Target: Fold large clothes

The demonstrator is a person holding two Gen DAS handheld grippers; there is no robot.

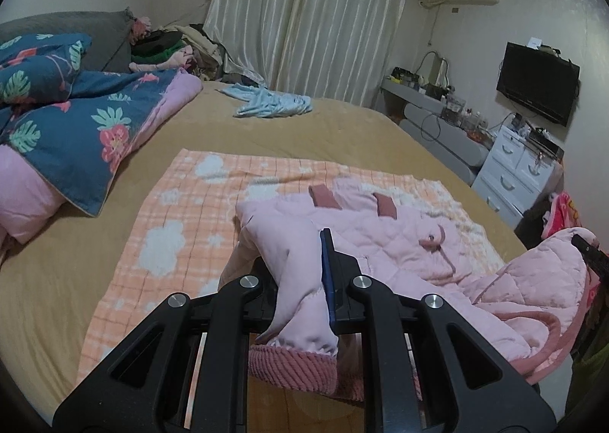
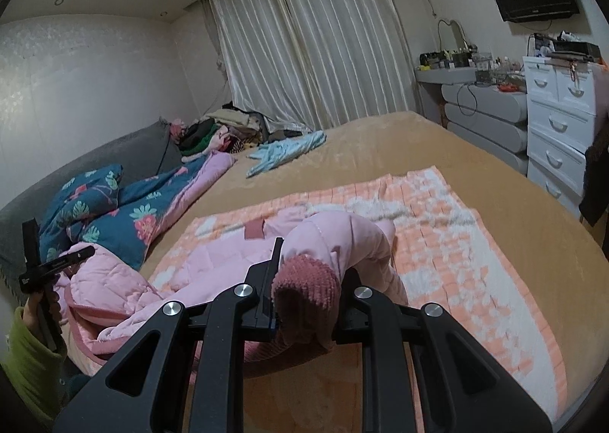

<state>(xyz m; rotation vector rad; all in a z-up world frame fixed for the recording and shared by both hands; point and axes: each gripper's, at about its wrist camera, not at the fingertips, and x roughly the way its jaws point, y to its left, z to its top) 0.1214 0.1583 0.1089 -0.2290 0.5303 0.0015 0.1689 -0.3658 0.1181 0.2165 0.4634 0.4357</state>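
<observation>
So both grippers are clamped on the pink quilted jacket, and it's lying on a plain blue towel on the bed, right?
Not quite. The left gripper and right gripper are both shut on the pink quilted jacket, but it lies on an orange-and-white checked blanket, not a plain blue towel. The right wrist view shows this best.

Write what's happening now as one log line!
left hand-held gripper: shut on pink jacket | right hand-held gripper: shut on pink jacket | under it: checked blanket

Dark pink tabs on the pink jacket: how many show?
2. On the pink jacket, one dark pink tab lies toward the left and another just right of it; folds may hide more.
</observation>
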